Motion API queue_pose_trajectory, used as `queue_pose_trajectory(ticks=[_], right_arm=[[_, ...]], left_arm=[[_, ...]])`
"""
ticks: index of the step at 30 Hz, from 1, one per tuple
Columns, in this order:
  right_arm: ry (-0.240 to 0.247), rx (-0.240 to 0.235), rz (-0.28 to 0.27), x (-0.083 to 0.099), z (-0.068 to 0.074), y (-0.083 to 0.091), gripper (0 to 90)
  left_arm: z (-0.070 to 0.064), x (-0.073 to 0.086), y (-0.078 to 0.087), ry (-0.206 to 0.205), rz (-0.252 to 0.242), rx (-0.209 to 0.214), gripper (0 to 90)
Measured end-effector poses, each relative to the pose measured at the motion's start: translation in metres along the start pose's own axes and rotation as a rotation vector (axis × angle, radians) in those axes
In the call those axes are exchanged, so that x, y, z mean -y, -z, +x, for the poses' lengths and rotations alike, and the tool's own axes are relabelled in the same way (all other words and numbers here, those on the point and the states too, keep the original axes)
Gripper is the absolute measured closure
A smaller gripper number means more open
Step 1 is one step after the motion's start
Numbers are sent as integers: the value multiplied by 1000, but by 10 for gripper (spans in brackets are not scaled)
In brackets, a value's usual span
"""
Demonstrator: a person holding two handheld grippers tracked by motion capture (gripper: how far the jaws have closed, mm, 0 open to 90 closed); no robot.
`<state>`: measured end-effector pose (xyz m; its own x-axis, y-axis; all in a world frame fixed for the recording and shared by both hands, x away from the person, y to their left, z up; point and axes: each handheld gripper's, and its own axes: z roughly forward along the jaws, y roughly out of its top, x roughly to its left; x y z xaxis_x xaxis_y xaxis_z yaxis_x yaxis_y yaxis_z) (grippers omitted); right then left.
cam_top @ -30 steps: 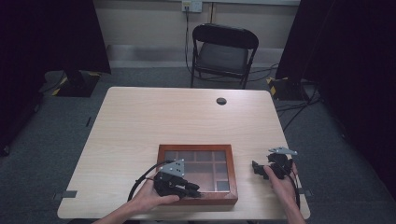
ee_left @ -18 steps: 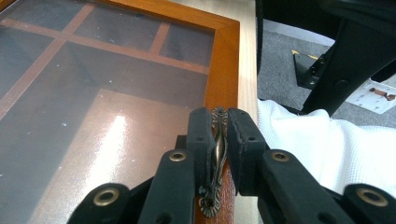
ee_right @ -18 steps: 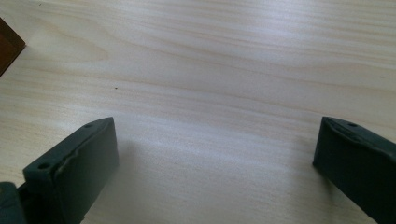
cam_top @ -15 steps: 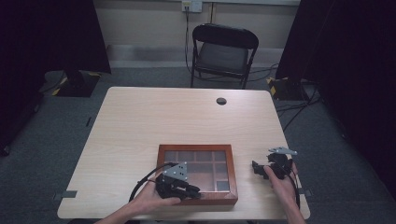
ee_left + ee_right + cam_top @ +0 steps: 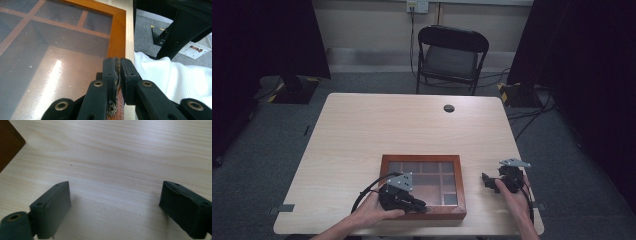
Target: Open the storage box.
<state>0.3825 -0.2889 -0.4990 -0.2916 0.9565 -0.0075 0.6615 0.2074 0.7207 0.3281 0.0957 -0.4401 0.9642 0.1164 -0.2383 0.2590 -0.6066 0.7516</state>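
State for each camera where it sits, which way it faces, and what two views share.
High view: above the near edge, facing forward and down on the pale wooden table; both forearms show.
Left gripper view: on the left gripper, its fingers shut on the brass latch of the glass-lidded brown wooden box.
Right gripper view: on the open right gripper, facing the tabletop.
All share the box.

Your left gripper (image 5: 119, 72) has its two black jaws pinched on the ornate brass latch (image 5: 116, 82) at the front edge of the glass-lidded, orange-brown wooden box (image 5: 117, 32); a white waffle-knit sleeve (image 5: 170, 77) lies just beside it.
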Motion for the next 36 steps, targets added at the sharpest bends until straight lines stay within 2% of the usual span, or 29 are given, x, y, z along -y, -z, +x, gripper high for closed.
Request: queue_pose_trajectory(ticks=[1, 3, 4, 5, 8, 9, 10, 12, 13, 14, 15, 17, 18, 20, 23, 24, 25, 26, 28, 30, 31, 36], right_arm=[[14, -15, -8, 0, 1, 1, 178], [26, -26, -8, -1, 1, 2, 181], [32, -36, -6, -1, 3, 2, 181], [49, -56, 0, -1, 4, 2, 181], [57, -70, 7, -2, 6, 3, 181], [56, -113, 19, -3, 8, 4, 180], [56, -113, 19, -3, 8, 4, 180], [53, -160, 26, -5, 9, 5, 216], [60, -215, 30, -6, 12, 6, 227], [60, -215, 30, -6, 12, 6, 227], [72, -259, 32, -7, 15, 8, 229], [95, -304, 14, -9, 20, 11, 231], [95, -304, 14, -9, 20, 11, 231], [121, -379, -16, -12, 27, 16, 237], [144, -432, -24, -14, 32, 20, 236], [144, -432, -24, -14, 32, 20, 236], [160, -464, -19, -14, 36, 21, 236], [160, -464, -19, -14, 36, 21, 236], [180, -497, -6, -15, 42, 22, 239], [183, -501, -9, -15, 43, 22, 244], [182, -521, -20, -16, 44, 24, 242], [195, -535, -29, -16, 45, 28, 258]], left_arm=[[0, -1, 1, -8, 13, 3, 831], [1, -1, 1, -3, 4, 7, 831], [1, -1, 2, -7, 16, 6, 831], [1, -2, 2, 0, -1, 11, 831], [1, -3, 3, 0, -1, 13, 831], [-1, -4, 4, -10, -5, 7, 831], [-1, -4, 4, -10, -5, 7, 831], [0, -6, 5, -16, 2, 7, 831], [0, -7, 6, -10, 2, 10, 831], [0, -7, 6, -10, 2, 10, 831], [-1, -9, 8, -12, 4, 9, 831], [-1, -10, 8, 1, -5, 13, 831], [-1, -10, 8, 1, -5, 13, 831], [0, -12, 9, -6, -3, 17, 831], [-3, -14, 10, -20, 11, -5, 830], [-3, -14, 10, -20, 11, -5, 830], [-2, -14, 11, -12, 0, 6, 830], [-2, -14, 11, -12, 0, 6, 830], [-2, -16, 14, -7, -2, 7, 830], [-1, -18, 16, -13, 9, 6, 830], [-1, -19, 16, -7, 1, 9, 830], [1, -20, 18, -2, 0, 22, 830]])
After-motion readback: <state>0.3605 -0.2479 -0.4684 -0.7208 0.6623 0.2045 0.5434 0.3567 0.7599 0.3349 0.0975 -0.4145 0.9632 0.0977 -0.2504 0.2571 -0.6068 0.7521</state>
